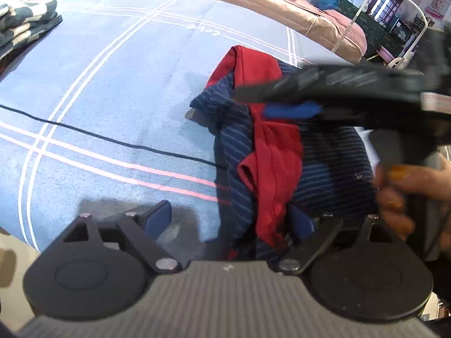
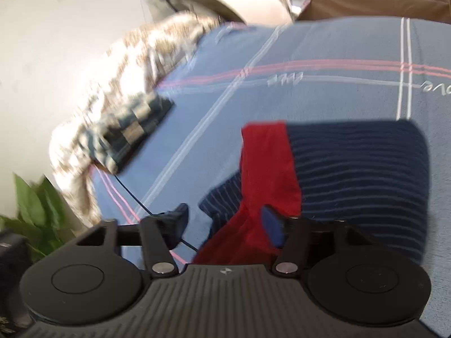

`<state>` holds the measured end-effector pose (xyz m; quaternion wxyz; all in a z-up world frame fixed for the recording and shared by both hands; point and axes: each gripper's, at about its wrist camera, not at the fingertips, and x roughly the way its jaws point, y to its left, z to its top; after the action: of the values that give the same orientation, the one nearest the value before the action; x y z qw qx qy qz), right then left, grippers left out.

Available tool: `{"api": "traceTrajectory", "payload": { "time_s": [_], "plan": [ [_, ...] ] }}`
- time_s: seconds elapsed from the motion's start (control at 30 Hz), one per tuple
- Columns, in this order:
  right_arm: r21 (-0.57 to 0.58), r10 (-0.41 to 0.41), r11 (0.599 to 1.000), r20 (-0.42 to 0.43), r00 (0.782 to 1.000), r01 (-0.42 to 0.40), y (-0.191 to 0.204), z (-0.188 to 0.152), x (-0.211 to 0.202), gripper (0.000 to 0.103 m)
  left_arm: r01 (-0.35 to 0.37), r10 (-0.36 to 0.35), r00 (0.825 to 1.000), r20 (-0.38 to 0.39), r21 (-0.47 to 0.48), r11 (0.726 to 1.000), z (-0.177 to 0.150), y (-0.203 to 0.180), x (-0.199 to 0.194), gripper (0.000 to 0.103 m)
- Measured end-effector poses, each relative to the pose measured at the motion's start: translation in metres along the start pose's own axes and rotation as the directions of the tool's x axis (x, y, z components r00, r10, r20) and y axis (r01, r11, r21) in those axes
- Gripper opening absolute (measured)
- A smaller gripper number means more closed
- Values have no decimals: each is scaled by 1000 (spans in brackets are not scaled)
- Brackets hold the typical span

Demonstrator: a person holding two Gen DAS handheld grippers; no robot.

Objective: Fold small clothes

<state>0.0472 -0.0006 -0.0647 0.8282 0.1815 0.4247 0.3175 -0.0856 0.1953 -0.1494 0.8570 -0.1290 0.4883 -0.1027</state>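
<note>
Rumpled navy pinstriped garment (image 1: pixel 332 169) with red panels (image 2: pixel 267 163), partly folded, on the blue bedspread (image 1: pixel 118 79).

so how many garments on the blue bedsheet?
2: navy striped garment with red panels by the grippers; folded checked garment at the sheet's far edge. More may be out of frame.

The left gripper (image 1: pixel 229 222) is black, with two round discs, a grey ribbed plate between them, flat black link bars and shiny silver screws. Its pads (image 1: pixel 159 217) are blue. The right gripper (image 2: pixel 225 222) looks the same, with a tiny cross mark on its ribbed plate and blue pads (image 2: pixel 272 226). The hand (image 1: pixel 408 194) has orange painted nails.
</note>
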Motion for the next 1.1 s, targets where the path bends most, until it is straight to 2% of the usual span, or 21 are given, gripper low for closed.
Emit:
{"api": "traceTrajectory", "payload": {
  "time_s": [0.1, 0.17, 0.27, 0.33, 0.47, 0.57, 0.7, 0.8, 0.9, 1.0, 1.1],
  "plan": [
    [-1, 7, 1000, 102, 995, -7, -8, 6, -41, 103, 21, -21, 1000, 21, -5, 1000, 0, 1, -8, 89],
    [3, -8, 1000, 130, 992, 8, -20, 7, -60, 103, 65, -65, 997, 31, -18, 998, 0, 4, -15, 89],
    [63, -39, 997, 127, 991, 31, -53, 1, -79, 103, 135, -134, 991, 33, -47, 990, -5, 6, -23, 89],
    [147, -62, 988, 120, 991, 44, -77, -8, -86, 103, 186, -185, 982, 43, -33, 982, -11, 7, -27, 89],
    [275, -50, 961, 128, 991, 13, -103, -31, -95, 103, 237, -235, 971, 33, -43, 971, -22, 15, -22, 89],
    [320, -25, 947, 125, 992, -17, -109, -46, -95, 103, 332, -332, 943, 14, -96, 938, -28, 22, -5, 89],
    [373, 13, 926, 117, 993, -56, -117, -59, -89, 103, 351, -357, 934, -10, -158, 923, -36, 28, 19, 88],
    [414, 48, 905, 118, 992, -93, -125, -64, -83, 103, 395, -401, 916, 7, -179, 901, -41, 27, 31, 88],
    [447, 95, 882, 139, 986, -148, -132, -64, -79, 103, 390, -395, 918, 11, -193, 900, -41, 23, 41, 88],
    [505, 151, 838, 154, 977, -209, -139, -61, -70, 103, 402, -407, 913, 20, -200, 893, -36, 18, 49, 88],
    [536, 196, 808, 149, 969, -246, -140, -53, -55, 103, 394, -399, 917, 11, -182, 901, -31, 10, 50, 88]
  ]
}}
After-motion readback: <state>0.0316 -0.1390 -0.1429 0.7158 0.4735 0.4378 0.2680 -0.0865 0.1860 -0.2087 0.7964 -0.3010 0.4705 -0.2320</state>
